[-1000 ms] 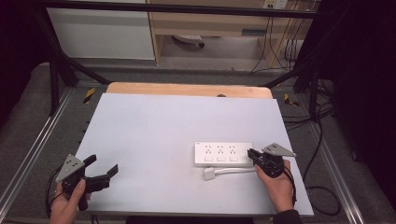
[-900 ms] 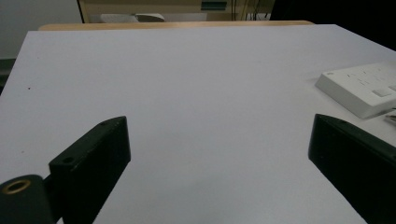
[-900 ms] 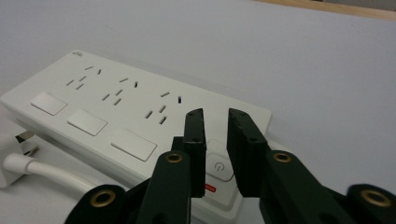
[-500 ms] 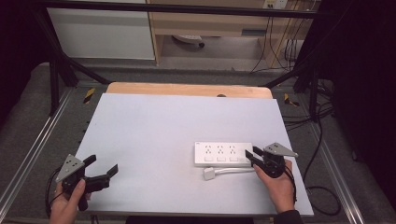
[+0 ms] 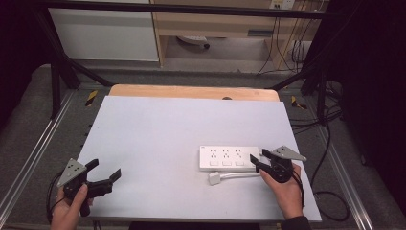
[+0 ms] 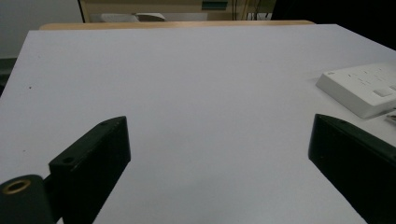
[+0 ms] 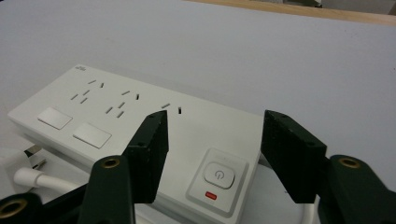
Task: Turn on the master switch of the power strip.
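Standing apart over the switch end of a white, flat, rectangular plastic power strip (image 7: 140,126), the black fingers (image 7: 152,154) of the right gripper (image 5: 260,162) were seen to have just been opening, with the strip's end below and between them but no pad pressed on it. A grey power button (image 7: 218,175) with a small red mark was framed between those fingers in the right gripper view. The strip was found lying flat on the pale grey desk (image 5: 167,129), toward its right near part, with its white cable (image 5: 239,176) and plug (image 5: 214,178) lying just in front of it.

The strip was judged to be rigid, fairly light and smooth-skinned, so a grip across its narrow width at the end could be expected to hold, though the glossy shell might slip under a light pinch. The cable was judged to be pliable and likely to drag behind.

The left gripper (image 5: 103,176) was held well apart at the desk's left near corner, its fingers (image 6: 93,158) spread wide with nothing between them.
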Demonstrator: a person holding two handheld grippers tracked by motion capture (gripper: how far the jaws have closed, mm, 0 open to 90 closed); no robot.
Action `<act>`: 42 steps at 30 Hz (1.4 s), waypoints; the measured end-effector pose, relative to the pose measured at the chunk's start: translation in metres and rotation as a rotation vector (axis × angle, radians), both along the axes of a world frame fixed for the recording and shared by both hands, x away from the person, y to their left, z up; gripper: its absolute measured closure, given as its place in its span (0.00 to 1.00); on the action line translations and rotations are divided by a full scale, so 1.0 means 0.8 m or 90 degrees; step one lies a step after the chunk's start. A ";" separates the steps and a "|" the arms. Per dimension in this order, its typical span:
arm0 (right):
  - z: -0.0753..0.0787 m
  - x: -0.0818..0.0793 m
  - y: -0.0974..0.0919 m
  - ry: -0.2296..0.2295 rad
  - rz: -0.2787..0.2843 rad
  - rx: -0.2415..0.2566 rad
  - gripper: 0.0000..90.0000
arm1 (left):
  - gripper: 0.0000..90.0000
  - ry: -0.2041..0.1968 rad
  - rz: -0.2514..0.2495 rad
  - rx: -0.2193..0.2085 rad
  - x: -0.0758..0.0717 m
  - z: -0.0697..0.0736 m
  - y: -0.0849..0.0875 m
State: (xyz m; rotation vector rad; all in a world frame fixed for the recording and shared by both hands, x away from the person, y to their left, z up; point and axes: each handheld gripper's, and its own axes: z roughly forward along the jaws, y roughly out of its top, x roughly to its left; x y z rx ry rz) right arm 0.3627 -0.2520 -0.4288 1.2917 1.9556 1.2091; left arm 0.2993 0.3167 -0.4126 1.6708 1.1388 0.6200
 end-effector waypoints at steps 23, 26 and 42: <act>0.006 -0.001 0.005 -0.002 -0.017 0.024 0.03 | 0.06 0.000 0.000 -0.002 0.000 0.000 0.000; 0.007 -0.003 0.005 -0.008 -0.014 0.020 0.03 | 0.06 0.000 0.000 -0.002 0.000 0.000 0.000; 0.017 -0.023 0.001 -0.033 0.009 0.024 0.04 | 0.06 0.001 0.001 0.000 0.000 -0.001 0.000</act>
